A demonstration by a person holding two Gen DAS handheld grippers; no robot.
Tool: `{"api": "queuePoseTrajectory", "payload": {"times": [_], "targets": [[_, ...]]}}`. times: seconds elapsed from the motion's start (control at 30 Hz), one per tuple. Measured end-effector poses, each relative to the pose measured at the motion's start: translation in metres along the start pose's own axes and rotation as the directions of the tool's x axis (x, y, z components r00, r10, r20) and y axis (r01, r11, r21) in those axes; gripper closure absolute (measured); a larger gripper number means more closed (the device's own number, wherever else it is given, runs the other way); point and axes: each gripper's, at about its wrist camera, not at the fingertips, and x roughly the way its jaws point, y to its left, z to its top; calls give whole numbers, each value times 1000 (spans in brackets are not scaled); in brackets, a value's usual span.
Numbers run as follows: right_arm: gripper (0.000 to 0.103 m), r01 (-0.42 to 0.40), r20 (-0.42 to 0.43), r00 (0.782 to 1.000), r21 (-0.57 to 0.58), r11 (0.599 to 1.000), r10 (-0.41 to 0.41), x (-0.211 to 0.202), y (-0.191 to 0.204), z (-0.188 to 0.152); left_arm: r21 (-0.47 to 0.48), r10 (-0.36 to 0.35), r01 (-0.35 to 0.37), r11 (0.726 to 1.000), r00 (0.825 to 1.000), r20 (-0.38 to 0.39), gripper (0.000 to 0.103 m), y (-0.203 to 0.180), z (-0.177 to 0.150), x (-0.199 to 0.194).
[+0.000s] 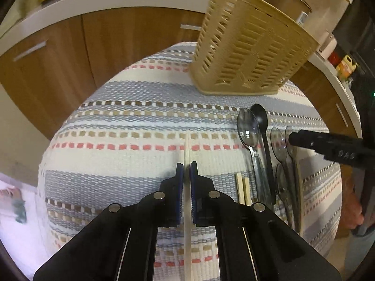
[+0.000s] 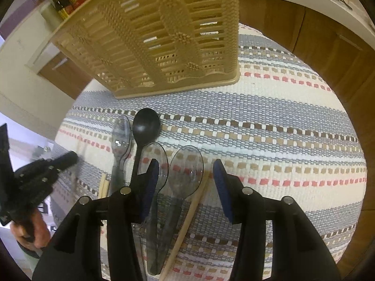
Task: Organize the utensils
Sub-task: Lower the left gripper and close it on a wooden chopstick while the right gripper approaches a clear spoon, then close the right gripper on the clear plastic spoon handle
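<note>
Your left claw (image 1: 186,171) is pressed together on a single pale chopstick (image 1: 186,151), its blue pads pinching the stick along its length, and the far tip pokes out past the pads over the striped woven cloth (image 1: 131,126) that covers the bench. Just right of that claw, two more chopstick ends (image 1: 242,190) lie side by side on the cloth.

Your right claw (image 2: 185,175) stands spread, with nothing pressed between its pads. It hovers over a cluster of spoons: two clear plastic spoons (image 2: 187,166) lie under the gap with bowls pointing far, and a wooden stick (image 2: 187,217) slants across the near right side of them. Whether the pads touch any of these you cannot tell. To the left of the clear pair lie a black spoon (image 2: 146,124) and a shiny clear-handled spoon (image 2: 121,135), side by side, bowls toward the far edge.

The beige slotted utensil basket (image 2: 150,37) stands upright on the cloth at the far side, just beyond the spoon bowls. Through its slots nothing can be made out inside.

In the right wrist view your left hand (image 2: 35,222) shows at the left edge, wrapped around the other tool's handle. Wooden cabinet doors (image 1: 58,53) run behind the bench.
</note>
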Motion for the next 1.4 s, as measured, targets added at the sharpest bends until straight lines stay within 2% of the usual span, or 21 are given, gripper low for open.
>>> {"api": "queuePoseTrajectory", "payload": {"times": [0.1,0.23,0.37,0.4,0.5,0.7,0.8,0.87,1.03,1.13,1.27,1.4], "targets": [[58,25,-8,1000,17,1000,-25,6,4,2,-3,-5,5,1000,1000,6,99,-5,2,0],[61,2,8,1000,78,997,-3,8,-1,6,16,-16,16,1000,1000,9,99,-2,1,3],[76,22,7,1000,82,996,-23,14,2,10,22,-29,28,999,1000,11,99,0,-2,5],[76,28,-2,1000,73,997,-28,18,4,10,25,-29,29,999,999,14,99,-1,-2,5],[76,67,0,998,39,997,-68,18,14,7,34,-36,35,999,999,24,99,-2,-3,2],[75,75,-41,996,38,996,-73,15,23,-1,44,-49,47,998,999,24,99,-6,-4,4],[71,58,-50,997,45,997,-56,13,21,-6,42,-53,52,998,998,25,99,-5,-5,4],[61,64,-49,997,39,997,-62,12,24,-7,39,-56,55,998,998,26,99,-3,-6,4],[62,128,-50,990,-18,992,-129,11,30,-17,31,-58,57,998,998,34,99,1,-7,0],[72,189,-41,981,-66,980,-191,13,45,-24,26,-55,54,998,998,40,99,3,-7,-1],[72,182,-14,983,-71,981,-183,1,45,-26,0,-46,46,999,998,39,99,6,-7,1],[72,180,7,984,-48,983,-180,-18,32,-22,-83,9,-8,997,1000,13,99,16,-5,5]]}}
